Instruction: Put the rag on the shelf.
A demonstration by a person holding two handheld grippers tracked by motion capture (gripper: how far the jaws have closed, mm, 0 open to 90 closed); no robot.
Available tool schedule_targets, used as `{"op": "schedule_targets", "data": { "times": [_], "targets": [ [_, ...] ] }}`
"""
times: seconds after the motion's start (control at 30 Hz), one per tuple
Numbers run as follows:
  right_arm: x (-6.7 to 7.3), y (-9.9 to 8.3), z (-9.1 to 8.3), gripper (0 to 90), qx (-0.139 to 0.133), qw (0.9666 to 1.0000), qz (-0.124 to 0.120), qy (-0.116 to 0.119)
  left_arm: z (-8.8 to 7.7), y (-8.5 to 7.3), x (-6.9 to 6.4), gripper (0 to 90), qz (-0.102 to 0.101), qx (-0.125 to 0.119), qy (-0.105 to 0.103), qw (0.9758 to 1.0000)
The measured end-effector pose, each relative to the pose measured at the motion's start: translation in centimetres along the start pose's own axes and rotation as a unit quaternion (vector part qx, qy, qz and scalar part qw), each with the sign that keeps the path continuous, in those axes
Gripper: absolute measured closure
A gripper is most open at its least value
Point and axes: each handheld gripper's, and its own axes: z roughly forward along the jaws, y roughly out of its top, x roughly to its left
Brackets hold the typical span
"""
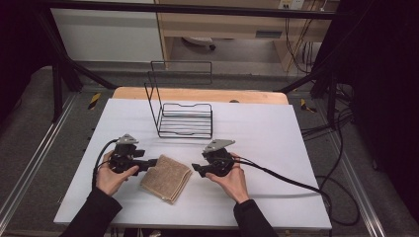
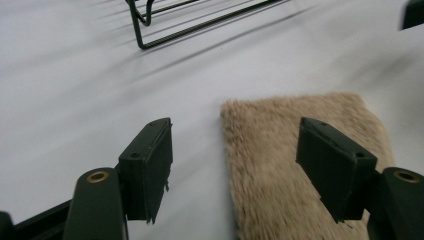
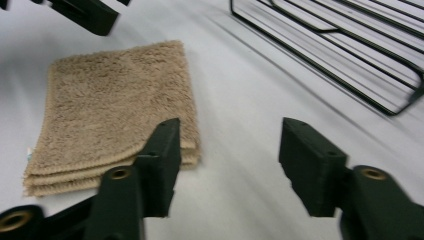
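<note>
1. The fingers (image 2: 150, 165) of the left gripper (image 1: 148, 163) stand apart with nothing pressed between them; one finger is over bare table, the other over the near part of the folded towel (image 1: 166, 178).
2. The folded towel lies flat on the white table (image 1: 276, 148), between the two grippers and in front of the wire rack (image 1: 185, 120), well apart from it.
3. From the left gripper the towel is just to the right, and its fingers already reach the towel's left edge.
4. The long axis of the towel seems to run diagonally, from the far left corner to the near right corner, but the shape is almost square.
5. The right gripper (image 1: 196, 170) is also open and holds nothing; the towel lies just beside it, to its left, with a small gap.
6. I judge the left gripper is nearer, so it can take the edge first.
</note>
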Motion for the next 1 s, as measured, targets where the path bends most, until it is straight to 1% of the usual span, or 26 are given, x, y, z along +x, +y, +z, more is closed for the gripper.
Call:
{"op": "schedule_targets", "data": {
  "times": [0.03, 0.07, 0.1, 0.13, 0.17, 0.2, 0.23, 0.3, 0.33, 0.37, 0.4, 0.43, 0.47, 0.53, 0.57, 0.67, 0.7, 0.73, 0.8, 0.87, 0.9, 0.93, 0.97, 1.0],
  "targets": [
    [-0.2, -0.3, -0.2, 33.2, -0.002, 1.0000, 0.002, -0.004, 0.0, 0.0, 0.0, 30.4, 0.000, 0.000, 0.000, 1.0000],
    [-0.3, -0.6, -0.4, 31.5, -0.004, 0.9999, 0.011, -0.007, 1.5, 0.5, 0.1, 31.6, 0.001, 0.012, 0.001, 0.9999],
    [-0.5, -0.9, -0.6, 30.8, -0.004, 0.9998, 0.016, -0.009, 1.5, 0.5, 0.1, 35.1, 0.001, 0.012, 0.001, 0.9999],
    [-0.7, -1.1, -0.7, 28.4, -0.006, 0.9997, 0.022, -0.010, 2.1, 0.6, 0.1, 39.3, -0.002, 0.012, -0.002, 0.9999],
    [-0.8, -1.4, -0.8, 26.9, -0.007, 0.9995, 0.027, -0.011, 2.9, 0.6, 0.1, 42.8, 0.001, 0.016, -0.005, 0.9999],
    [-0.8, -1.4, -0.8, 26.9, -0.007, 0.9995, 0.027, -0.011, 2.9, 0.6, 0.1, 45.2, 0.001, 0.016, -0.005, 0.9999],
    [-1.0, -1.7, -1.0, 23.9, -0.009, 0.9992, 0.037, -0.012, 3.3, 0.5, 0.2, 47.6, -0.001, 0.024, -0.013, 0.9996],
    [-1.1, -1.9, -1.0, 21.5, -0.013, 0.9988, 0.046, -0.014, 3.4, 0.3, 0.4, 53.2, -0.007, 0.026, -0.025, 0.9993],
    [-1.0, -2.0, -0.9, 20.8, -0.015, 0.9984, 0.053, -0.012, 3.4, 0.3, 0.4, 55.9, -0.007, 0.026, -0.025, 0.9993],
    [-1.0, -2.0, -0.8, 19.9, -0.018, 0.9981, 0.058, -0.010, 3.4, 0.2, 0.4, 59.4, -0.009, 0.033, -0.038, 0.9987],
    [-0.9, -2.0, -0.7, 18.9, -0.022, 0.9974, 0.068, -0.006, 3.4, 0.2, 0.4, 62.1, -0.009, 0.033, -0.038, 0.9987],
    [-0.9, -2.0, -0.7, 18.9, -0.022, 0.9974, 0.068, -0.006, 3.5, 0.2, 0.3, 62.1, -0.008, 0.037, -0.040, 0.9985],
    [-0.8, -1.8, -0.2, 16.0, -0.023, 0.9963, 0.082, -0.007, 3.6, 0.1, 0.2, 68.7, -0.007, 0.042, -0.045, 0.9981],
    [-0.6, -1.6, 0.5, 15.7, -0.018, 0.9963, 0.084, -0.011, 3.7, 0.0, 0.0, 71.8, -0.005, 0.042, -0.043, 0.9982],
    [-0.4, -1.4, 1.0, 15.9, -0.014, 0.9961, 0.087, -0.008, 3.7, 0.0, -0.2, 73.3, -0.009, 0.038, -0.044, 0.9983],
    [0.5, -0.9, 2.5, 19.2, -0.015, 0.9960, 0.088, -0.002, 3.5, -0.2, -0.2, 76.8, -0.012, 0.037, -0.045, 0.9982],
    [0.8, -0.7, 3.0, 21.1, -0.015, 0.9961, 0.087, -0.004, 3.4, -0.2, -0.2, 77.6, -0.012, 0.037, -0.046, 0.9982],
    [1.1, -0.6, 3.4, 23.9, -0.012, 0.9958, 0.091, -0.005, 3.4, -0.3, -0.2, 78.3, -0.013, 0.037, -0.046, 0.9982],
    [1.4, -0.4, 4.2, 32.7, -0.008, 0.9959, 0.090, -0.012, 3.3, -0.4, -0.3, 78.9, -0.016, 0.034, -0.045, 0.9983],
    [1.8, -0.4, 4.9, 39.0, 0.000, 0.9955, 0.093, -0.018, 3.4, -0.4, -0.2, 78.8, -0.015, 0.034, -0.046, 0.9983],
    [1.9, -0.4, 5.2, 41.9, 0.006, 0.9955, 0.092, -0.022, 3.4, -0.4, -0.2, 78.6, -0.015, 0.034, -0.046, 0.9983],
    [1.9, -0.4, 5.2, 41.9, 0.006, 0.9955, 0.092, -0.022, 3.4, -0.5, -0.2, 78.6, -0.015, 0.033, -0.047, 0.9982],
    [2.1, -0.5, 5.6, 47.6, 0.016, 0.9953, 0.092, -0.026, 3.4, -0.5, -0.2, 78.0, -0.012, 0.031, -0.048, 0.9983],
    [2.1, -0.6, 5.6, 49.6, 0.019, 0.9950, 0.095, -0.026, 3.4, -0.6, -0.2, 77.4, -0.010, 0.031, -0.047, 0.9984]
  ]
}}
